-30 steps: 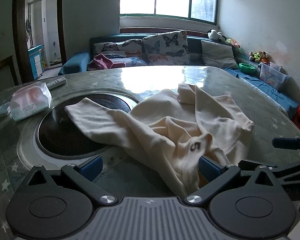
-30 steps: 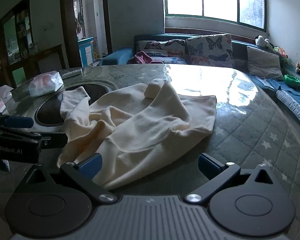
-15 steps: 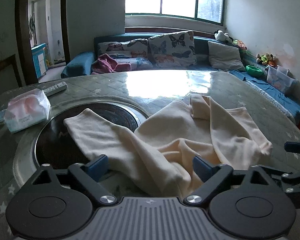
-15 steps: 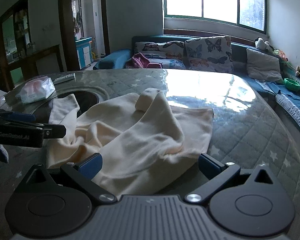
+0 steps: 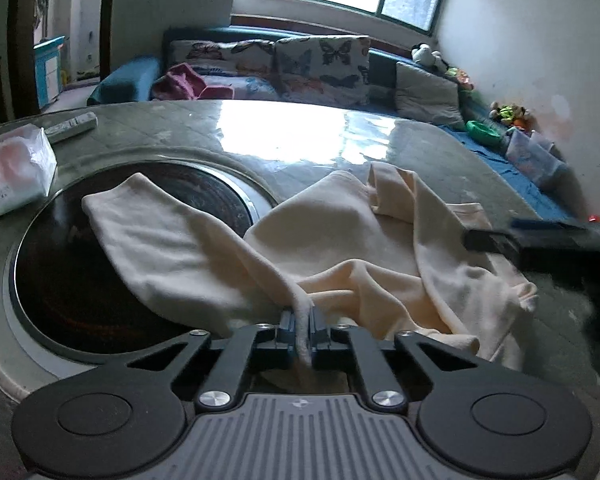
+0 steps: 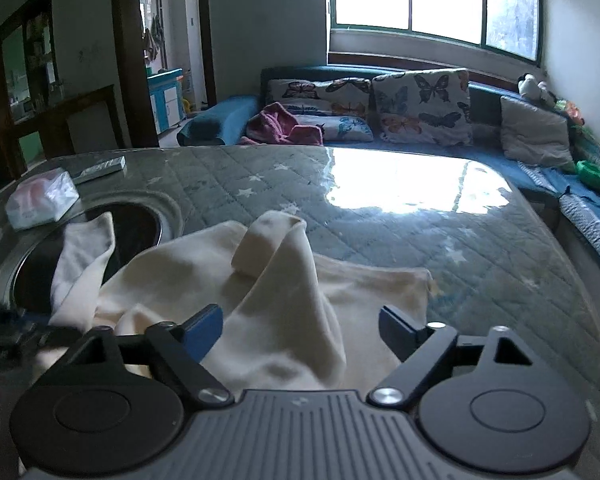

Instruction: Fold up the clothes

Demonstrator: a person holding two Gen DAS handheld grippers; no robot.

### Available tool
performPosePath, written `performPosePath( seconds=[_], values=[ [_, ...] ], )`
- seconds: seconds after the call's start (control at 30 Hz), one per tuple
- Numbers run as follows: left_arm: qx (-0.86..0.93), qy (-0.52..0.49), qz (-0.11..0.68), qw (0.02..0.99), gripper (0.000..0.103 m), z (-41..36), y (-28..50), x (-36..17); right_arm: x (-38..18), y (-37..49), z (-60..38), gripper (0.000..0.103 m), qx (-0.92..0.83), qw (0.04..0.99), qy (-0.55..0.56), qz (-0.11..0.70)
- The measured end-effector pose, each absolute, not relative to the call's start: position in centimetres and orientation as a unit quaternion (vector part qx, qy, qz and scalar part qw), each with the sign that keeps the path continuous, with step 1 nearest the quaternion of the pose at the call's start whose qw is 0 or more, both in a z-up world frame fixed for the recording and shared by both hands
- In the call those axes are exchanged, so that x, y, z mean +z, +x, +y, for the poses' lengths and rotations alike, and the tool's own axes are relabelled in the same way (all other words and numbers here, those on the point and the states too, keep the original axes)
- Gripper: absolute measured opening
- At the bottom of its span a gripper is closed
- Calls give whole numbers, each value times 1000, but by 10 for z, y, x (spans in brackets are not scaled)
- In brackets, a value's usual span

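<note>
A cream long-sleeved garment [image 5: 340,248] lies crumpled on the round quilted table [image 5: 300,128]; one sleeve [image 5: 156,240] stretches left over the dark round inset [image 5: 52,280]. My left gripper [image 5: 303,330] is shut on a fold of the garment at its near edge. In the right wrist view the garment [image 6: 284,312] lies just ahead, with a rolled sleeve end [image 6: 268,240] standing up. My right gripper [image 6: 300,334] is open, its blue pads either side of the cloth's near edge. The right gripper also shows blurred at the right of the left wrist view [image 5: 540,244].
A tissue pack [image 5: 8,176] and a remote control [image 5: 72,126] lie at the table's far left. A sofa with butterfly cushions [image 6: 420,108] and a pink garment [image 6: 284,124] stands behind the table. The table edge curves off at the right [image 6: 572,280].
My left gripper has moved in and shut on the garment's near fold. My right gripper has moved forward over the cloth's near edge, still open.
</note>
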State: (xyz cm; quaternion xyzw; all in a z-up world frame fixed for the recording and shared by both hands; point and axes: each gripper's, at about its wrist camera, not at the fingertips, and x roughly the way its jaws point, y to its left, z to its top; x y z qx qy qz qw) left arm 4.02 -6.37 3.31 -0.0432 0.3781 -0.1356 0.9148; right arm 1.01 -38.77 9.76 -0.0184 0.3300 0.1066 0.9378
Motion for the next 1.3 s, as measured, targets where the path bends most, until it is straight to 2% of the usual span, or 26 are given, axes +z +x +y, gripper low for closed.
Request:
performPosePath(
  seconds=[0.17, 0.27, 0.37, 0.43, 0.53, 0.57, 1.0, 1.13, 1.3],
  values=[
    [-140, -61, 372, 916, 5, -53, 31, 37, 92, 49, -385, 76, 121, 933, -15, 338],
    [-142, -68, 368, 916, 5, -48, 22, 42, 84, 69, -381, 67, 130, 927, -11, 352],
    [-141, -72, 361, 919, 5, -43, 12, 48, 73, 85, -376, 50, 142, 919, -9, 368],
    [-141, -76, 357, 920, 4, -38, 5, 51, 69, 89, -375, 30, 146, 917, -9, 372],
    [-139, -76, 355, 921, 4, -33, -5, 56, 68, 86, -378, 15, 145, 917, -7, 371],
    [-139, -76, 354, 922, 4, -32, -8, 57, 71, 82, -380, 13, 144, 920, -8, 364],
    [-140, -62, 362, 920, 4, -20, -52, 57, 130, -29, -461, 11, 57, 965, 12, 254],
    [-145, -50, 369, 917, 4, -19, -63, 54, 128, -68, -495, 11, 17, 965, 21, 260],
    [-153, -34, 382, 911, 5, -16, -72, 48, 105, -102, -530, 16, -39, 950, 30, 310]
  ],
)
